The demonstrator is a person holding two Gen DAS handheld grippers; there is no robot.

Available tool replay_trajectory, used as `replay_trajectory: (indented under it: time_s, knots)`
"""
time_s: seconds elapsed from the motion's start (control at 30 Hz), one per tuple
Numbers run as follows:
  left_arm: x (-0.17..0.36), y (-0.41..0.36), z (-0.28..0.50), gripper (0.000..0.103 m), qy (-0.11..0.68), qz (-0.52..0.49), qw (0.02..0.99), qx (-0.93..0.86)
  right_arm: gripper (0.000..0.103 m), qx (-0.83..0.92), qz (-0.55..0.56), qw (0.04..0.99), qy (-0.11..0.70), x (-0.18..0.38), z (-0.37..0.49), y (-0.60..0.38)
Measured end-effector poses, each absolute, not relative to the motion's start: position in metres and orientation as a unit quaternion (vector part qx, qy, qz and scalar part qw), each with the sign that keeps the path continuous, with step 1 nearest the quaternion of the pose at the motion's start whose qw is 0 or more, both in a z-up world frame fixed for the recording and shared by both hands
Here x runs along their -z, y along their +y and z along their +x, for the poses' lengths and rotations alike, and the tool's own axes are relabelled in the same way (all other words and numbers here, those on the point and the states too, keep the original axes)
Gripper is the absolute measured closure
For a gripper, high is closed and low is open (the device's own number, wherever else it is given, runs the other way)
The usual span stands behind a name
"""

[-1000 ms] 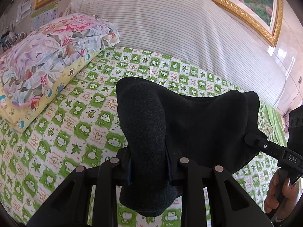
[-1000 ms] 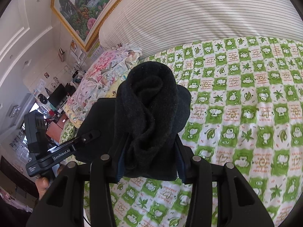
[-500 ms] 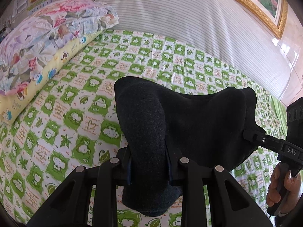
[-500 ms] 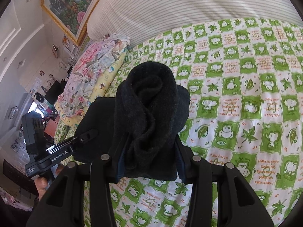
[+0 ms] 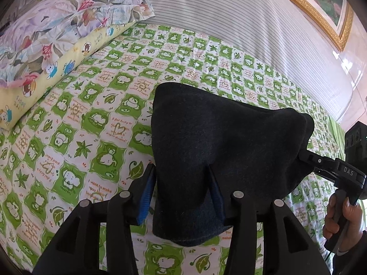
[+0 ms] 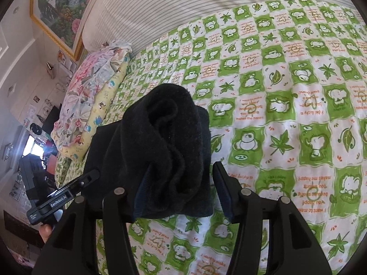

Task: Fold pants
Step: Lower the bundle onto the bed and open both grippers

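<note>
Both tongs, left gripper (image 5: 181, 194) and right gripper (image 6: 183, 188), have just been opening, pads clear of the dark knitted pants (image 5: 220, 151) bunched between them, seemingly releasing it. At twelve o'clock beyond lies the green-checked quilted bedspread (image 5: 96, 119).

left tongs (image 5: 181, 190): just opening, pads slack | dark pants (image 5: 220, 160) between | quilt (image 5: 96, 119) beneath

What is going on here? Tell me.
A person holds a tool in each hand over a bed with a green checked sheet. The dark pants hang bunched between the left tool and the right tool. Both tools' jaws have just been opening, with the cloth between them, not clamped.
</note>
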State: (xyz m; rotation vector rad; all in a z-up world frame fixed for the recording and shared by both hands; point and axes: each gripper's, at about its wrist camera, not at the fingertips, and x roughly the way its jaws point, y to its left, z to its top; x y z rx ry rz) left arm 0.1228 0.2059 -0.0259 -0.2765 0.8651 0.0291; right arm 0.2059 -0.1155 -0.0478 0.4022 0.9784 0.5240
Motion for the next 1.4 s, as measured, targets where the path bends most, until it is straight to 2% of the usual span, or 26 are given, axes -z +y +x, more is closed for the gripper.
replay_trajectory:
  time_s: [0.23, 0.33, 0.5, 0.73, 0.9, 1.13, 1.33, 1.4]
  knots:
    - [0.033, 0.204, 0.127, 0.048, 0.423, -0.124, 0.897, -0.019, 0.044, -0.219, 0.124, 0.853, 0.458, 0.05, 0.208, -0.109]
    - [0.034, 0.202, 0.128, 0.045, 0.425, -0.114, 0.898, -0.025, 0.038, -0.208, 0.102, 0.86, 0.454, 0.052, 0.21, -0.107]
    - [0.03, 0.201, 0.128, 0.045, 0.425, -0.109, 0.898, -0.027, 0.037, -0.216, 0.119, 0.857, 0.453, 0.052, 0.21, -0.112]
    - [0.023, 0.194, 0.117, 0.037, 0.426, -0.084, 0.901, -0.025, 0.035, -0.249, 0.115, 0.855, 0.439, 0.034, 0.193, -0.105]
    - [0.019, 0.189, 0.107, 0.034, 0.424, -0.063, 0.903, -0.022, 0.023, -0.27, 0.091, 0.857, 0.429, 0.021, 0.18, -0.095]
    - [0.015, 0.188, 0.094, 0.03, 0.423, -0.046, 0.905, -0.02, 0.021, -0.293, 0.039, 0.854, 0.428, 0.012, 0.167, -0.085]
    - [0.011, 0.181, 0.085, 0.028, 0.413, -0.012, 0.91, -0.032, 0.016, -0.307, 0.012, 0.855, 0.419, 0.009, 0.156, -0.087]
    - [0.01, 0.178, 0.082, 0.025, 0.408, 0.0, 0.912, -0.038, 0.014, -0.312, 0.005, 0.855, 0.414, 0.007, 0.152, -0.086]
